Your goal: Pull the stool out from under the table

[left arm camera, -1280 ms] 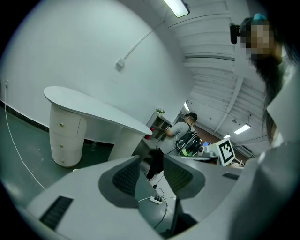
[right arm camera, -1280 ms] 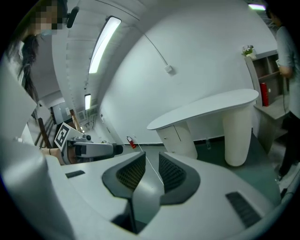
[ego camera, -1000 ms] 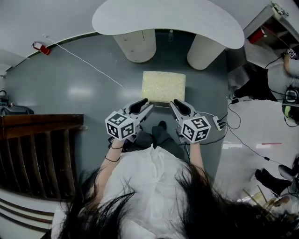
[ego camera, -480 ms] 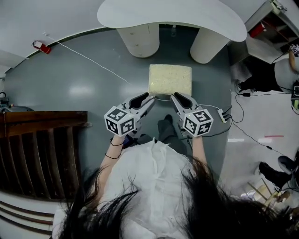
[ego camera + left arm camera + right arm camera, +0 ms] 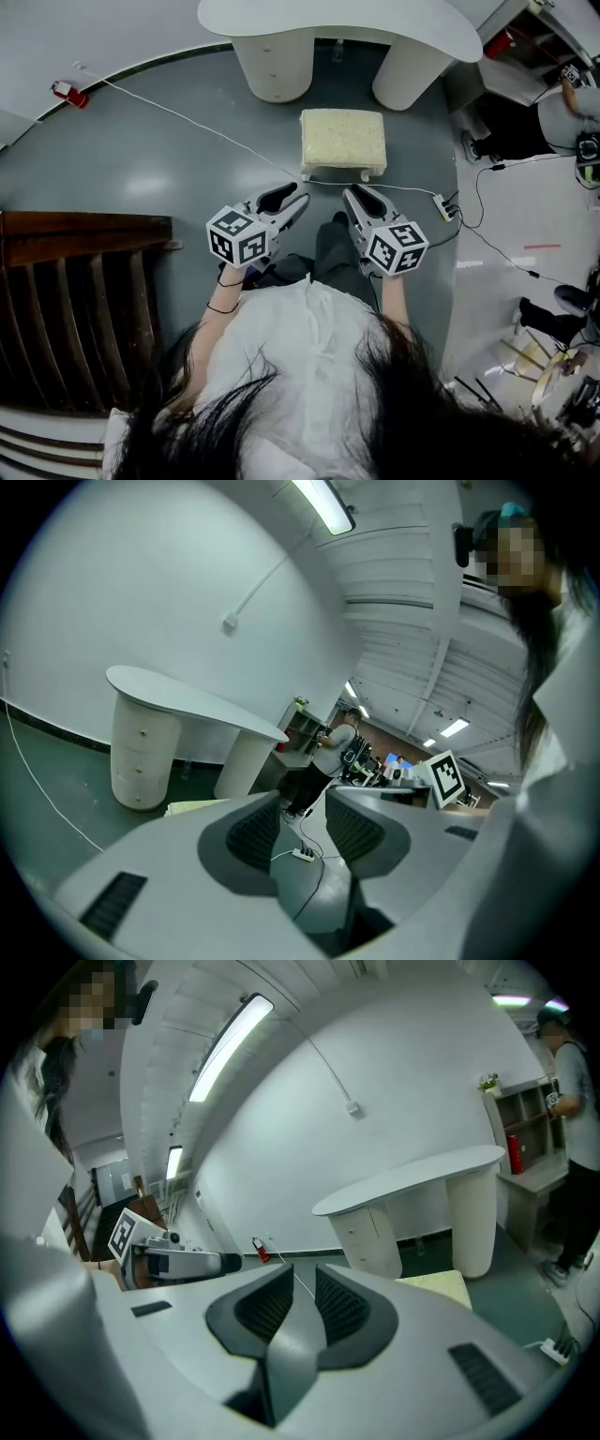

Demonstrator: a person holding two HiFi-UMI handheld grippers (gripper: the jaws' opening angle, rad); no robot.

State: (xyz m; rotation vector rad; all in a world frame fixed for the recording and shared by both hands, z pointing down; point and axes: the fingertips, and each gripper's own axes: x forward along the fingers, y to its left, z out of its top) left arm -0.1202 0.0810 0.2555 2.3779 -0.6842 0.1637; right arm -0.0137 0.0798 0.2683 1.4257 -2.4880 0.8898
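Your left gripper [image 5: 296, 201] [image 5: 305, 803] has its jaws moderately apart, with only floor and a cable showing through the gap. Your right gripper [image 5: 351, 195] [image 5: 298, 1283] has its jaws drawn to a narrow slit, with nothing between the pads.

In the head view both grippers sit at frame centre, side by side, tips pointing toward the top of the frame.

The stool [image 5: 343, 139] [image 5: 197, 806] [image 5: 436, 1288], with a pale yellow cushioned top, stands on the grey floor [image 5: 141, 178] just above the gripper tips and touches neither. It lies below the white counter [image 5: 337, 19] at the top of the frame, in front of the gap between the two pedestals, clear of the counter's edge.

A white cable [image 5: 187, 122] runs from the upper left past the stool's near edge to a power strip [image 5: 443, 206] right of centre.
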